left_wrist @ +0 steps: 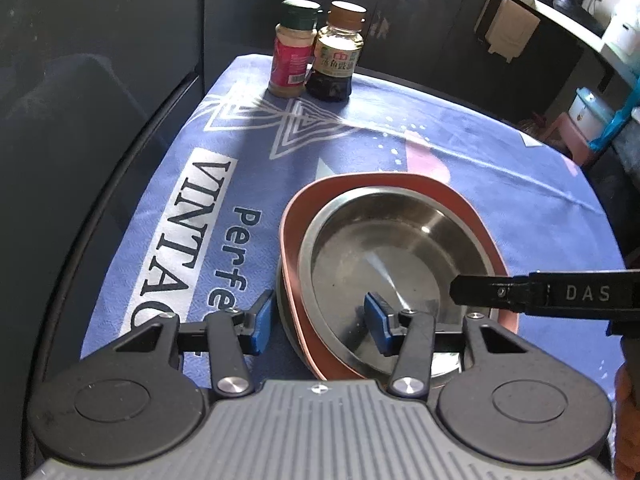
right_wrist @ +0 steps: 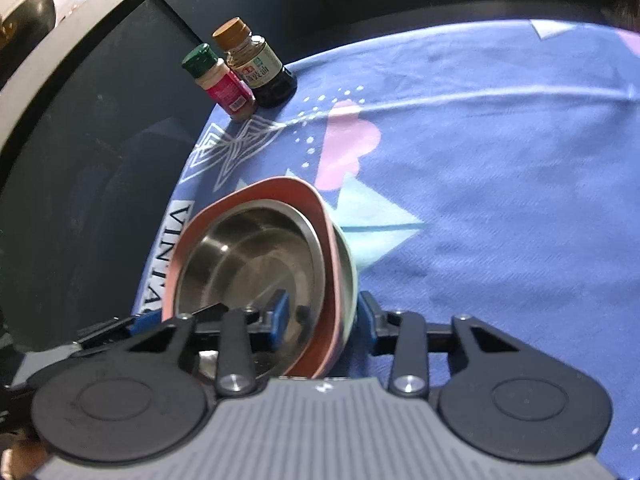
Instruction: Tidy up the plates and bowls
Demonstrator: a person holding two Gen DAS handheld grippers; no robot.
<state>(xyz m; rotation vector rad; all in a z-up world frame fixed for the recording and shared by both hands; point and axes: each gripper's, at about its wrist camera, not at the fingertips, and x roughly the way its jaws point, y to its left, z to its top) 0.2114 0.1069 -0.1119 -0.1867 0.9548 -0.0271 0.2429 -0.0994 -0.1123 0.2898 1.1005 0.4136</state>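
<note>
The surface [left_wrist: 500, 184] is covered by a blue printed cloth, and near its left edge sits the stack to be organized: a salmon-pink plate [left_wrist: 292, 216] with a steel bowl [left_wrist: 384, 240] nested inside it, and what looks like another grey-green dish [right_wrist: 347, 256] beneath, though only its edge shows. The stack is rigid and probably light, but polished steel is slippery and the nested pieces could slide against each other, so the sound hold is across the rims, pinching plate and bowl wall together from opposite sides. The left tool [left_wrist: 320, 320] straddles the near-left rim, one pad outside and one inside the bowl; the right tool [right_wrist: 324, 320] straddles the opposite rim likewise. Neither pair of pads plainly presses the rims, so both read as unclenched. Two condiment bottles [left_wrist: 316, 52] stand well apart at the far edge.
</note>
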